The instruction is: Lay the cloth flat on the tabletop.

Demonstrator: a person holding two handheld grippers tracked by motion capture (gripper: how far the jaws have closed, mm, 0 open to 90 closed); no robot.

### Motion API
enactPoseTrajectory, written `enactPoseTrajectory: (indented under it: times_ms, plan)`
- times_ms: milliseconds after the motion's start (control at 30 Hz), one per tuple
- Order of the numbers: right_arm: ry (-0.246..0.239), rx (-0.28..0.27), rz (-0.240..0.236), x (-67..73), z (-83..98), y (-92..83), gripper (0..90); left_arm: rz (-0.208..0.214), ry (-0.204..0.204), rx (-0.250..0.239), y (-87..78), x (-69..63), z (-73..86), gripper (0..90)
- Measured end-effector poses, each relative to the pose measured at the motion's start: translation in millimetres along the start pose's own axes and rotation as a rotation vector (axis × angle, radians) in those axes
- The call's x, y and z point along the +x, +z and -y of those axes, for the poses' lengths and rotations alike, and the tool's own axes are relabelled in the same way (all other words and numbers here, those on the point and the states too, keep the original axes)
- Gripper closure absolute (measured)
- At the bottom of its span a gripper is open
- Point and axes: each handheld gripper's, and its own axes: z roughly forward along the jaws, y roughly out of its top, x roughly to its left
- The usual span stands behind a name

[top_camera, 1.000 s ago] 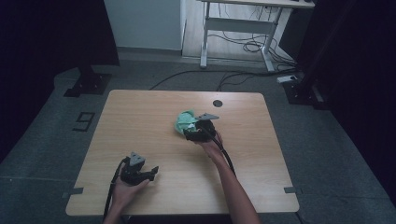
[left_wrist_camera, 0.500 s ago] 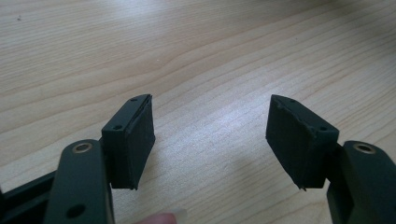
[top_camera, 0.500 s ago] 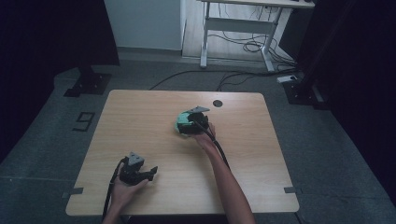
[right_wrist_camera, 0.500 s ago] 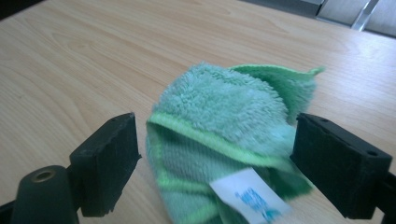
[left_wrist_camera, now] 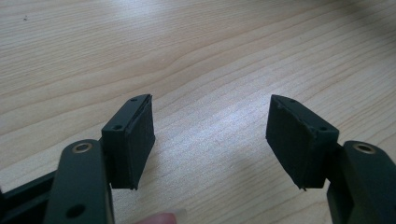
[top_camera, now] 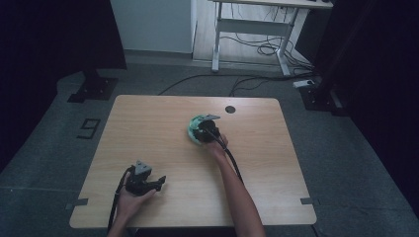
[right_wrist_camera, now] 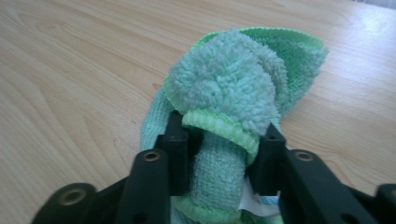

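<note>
A crumpled green terry cloth [top_camera: 192, 129] lies on the wooden table [top_camera: 148, 128], right of the middle. My right gripper [top_camera: 202, 132] sits on it. In the right gripper view its jaws have just been closing, and the right gripper [right_wrist_camera: 219, 156] now pinches a bunched fold of the cloth [right_wrist_camera: 224, 79] between its pads. My left gripper [top_camera: 157, 181] rests in a hand near the table's front left. In the left gripper view the left gripper [left_wrist_camera: 210, 140] stands open over bare wood with nothing between its pads [left_wrist_camera: 135, 140].
A small black round grommet [top_camera: 230, 109] sits in the tabletop near the far edge, behind the cloth. A white desk frame [top_camera: 252, 29] with cables on the floor stands beyond the table. A cable [top_camera: 232, 160] trails along the right forearm.
The right gripper has moved a little left and further onto the cloth, covering more of it, and its jaws have closed on a fold. The left hand has stayed put.
</note>
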Motion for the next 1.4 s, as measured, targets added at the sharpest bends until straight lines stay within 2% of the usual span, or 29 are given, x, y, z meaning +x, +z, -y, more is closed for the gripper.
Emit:
enactPoseTrajectory:
  times_ms: [200,333,433,667,767,1067,1233,1400]
  plan:
    - [-0.004,-0.05,-0.035,-5.0,-0.1,-22.8,70.9,-0.002,0.006,0.007,1.5,-1.6,0.1,32.4]
    - [-0.002,-0.076,-0.072,-3.8,1.2,-38.7,71.5,-0.004,0.007,0.009,1.8,-2.0,0.1,32.5]
    - [-0.019,-0.093,-0.089,-1.0,2.5,-50.4,71.8,-0.003,0.006,0.009,2.0,-2.4,0.2,32.5]
    - [-0.048,-0.119,-0.102,2.8,4.1,-72.7,71.8,-0.004,0.009,0.009,2.7,-4.4,0.3,32.4]
    - [-0.06,-0.132,-0.114,3.3,8.5,-86.6,71.8,-0.002,0.015,0.012,3.5,-6.4,0.2,32.2]
    - [-0.038,-0.169,-0.143,0.8,21.6,-116.0,71.8,-0.008,0.024,0.015,4.2,-8.7,0.4,31.9]
    - [-0.039,-0.191,-0.158,-1.0,35.0,-137.3,71.8,0.003,0.023,0.021,6.2,-10.3,1.2,31.8]
    - [-0.03,-0.206,-0.16,-3.0,49.5,-152.2,71.7,0.012,0.041,0.03,9.1,-16.3,1.1,31.5]
